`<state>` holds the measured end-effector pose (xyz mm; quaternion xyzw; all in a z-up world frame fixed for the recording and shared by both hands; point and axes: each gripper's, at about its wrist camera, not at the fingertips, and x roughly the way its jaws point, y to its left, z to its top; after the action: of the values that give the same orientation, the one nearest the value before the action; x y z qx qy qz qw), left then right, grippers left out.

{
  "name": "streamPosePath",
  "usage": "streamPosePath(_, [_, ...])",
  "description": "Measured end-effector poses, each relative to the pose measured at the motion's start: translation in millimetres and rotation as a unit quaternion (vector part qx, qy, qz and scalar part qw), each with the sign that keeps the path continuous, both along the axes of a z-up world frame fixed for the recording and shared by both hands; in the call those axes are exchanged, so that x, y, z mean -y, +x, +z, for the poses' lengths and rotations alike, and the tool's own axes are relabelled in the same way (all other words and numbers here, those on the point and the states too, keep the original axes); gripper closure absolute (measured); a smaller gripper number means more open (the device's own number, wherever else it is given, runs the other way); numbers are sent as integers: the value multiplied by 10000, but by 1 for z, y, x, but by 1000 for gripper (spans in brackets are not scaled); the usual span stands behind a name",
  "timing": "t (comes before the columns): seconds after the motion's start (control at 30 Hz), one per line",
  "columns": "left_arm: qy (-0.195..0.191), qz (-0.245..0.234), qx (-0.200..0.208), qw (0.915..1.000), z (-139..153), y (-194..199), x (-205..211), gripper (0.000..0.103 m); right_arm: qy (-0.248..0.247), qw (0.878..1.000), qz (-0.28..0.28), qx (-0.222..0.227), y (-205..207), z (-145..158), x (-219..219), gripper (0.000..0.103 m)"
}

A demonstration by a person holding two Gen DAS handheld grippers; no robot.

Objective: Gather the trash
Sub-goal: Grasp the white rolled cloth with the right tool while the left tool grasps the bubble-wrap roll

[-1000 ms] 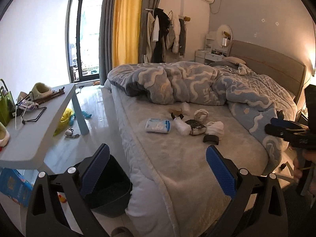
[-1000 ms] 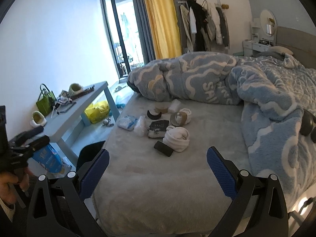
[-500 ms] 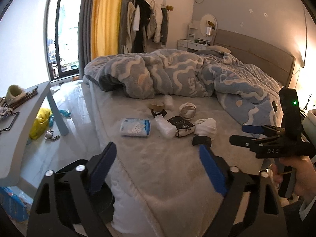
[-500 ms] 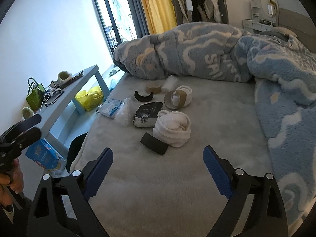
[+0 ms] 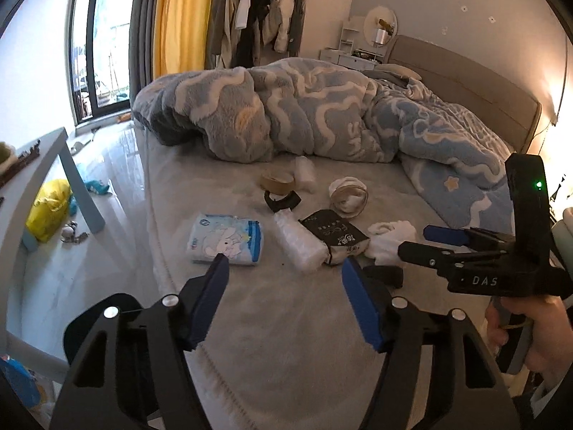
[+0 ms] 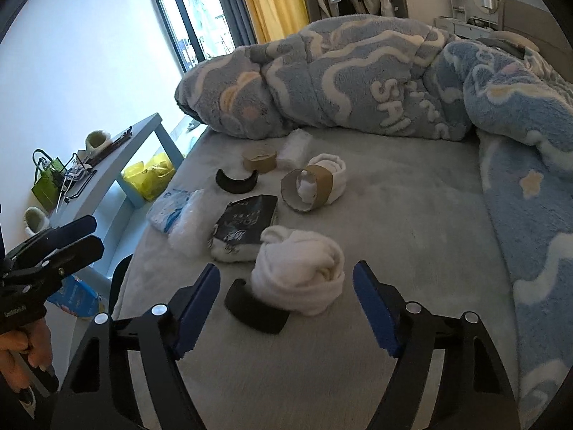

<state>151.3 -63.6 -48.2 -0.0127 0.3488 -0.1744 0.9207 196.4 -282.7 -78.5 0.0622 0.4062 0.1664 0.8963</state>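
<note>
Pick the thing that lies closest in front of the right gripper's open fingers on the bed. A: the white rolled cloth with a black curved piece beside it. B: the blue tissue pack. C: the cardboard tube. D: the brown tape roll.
A: in the right wrist view the white rolled cloth and the black curved piece lie just ahead of the open right gripper.

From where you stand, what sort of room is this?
A lived-in bedroom, it seems: a bed with a rumpled blue blanket, clothes hanging on a rack, and a vanity mirror beside the headboard.
</note>
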Motion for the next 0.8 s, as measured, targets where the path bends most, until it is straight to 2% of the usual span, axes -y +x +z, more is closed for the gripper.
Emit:
streamPosePath(0.13, [-63,-41,-114,9999,-7,9,5,36,139,9998,-65,-140,10,-4,2,25])
streamPosePath(0.2, [-141,-5,-219,9997,-9,16,9,41,151,9996,-140,-213,15,-5,3,25])
streamPosePath(0.43, [-183,22,-328,9993,-7,30,24,42,187,9983,-278,-470,24,-13,3,27])
streamPosePath(0.5, [-194,85,-430,9989,-12,35,26,44,124,9981,-297,-529,26,-17,3,28])
streamPosePath(0.8, [-336,248,-819,9958,-31,56,32,52,416,9969,-229,-625,35,-29,11,37])
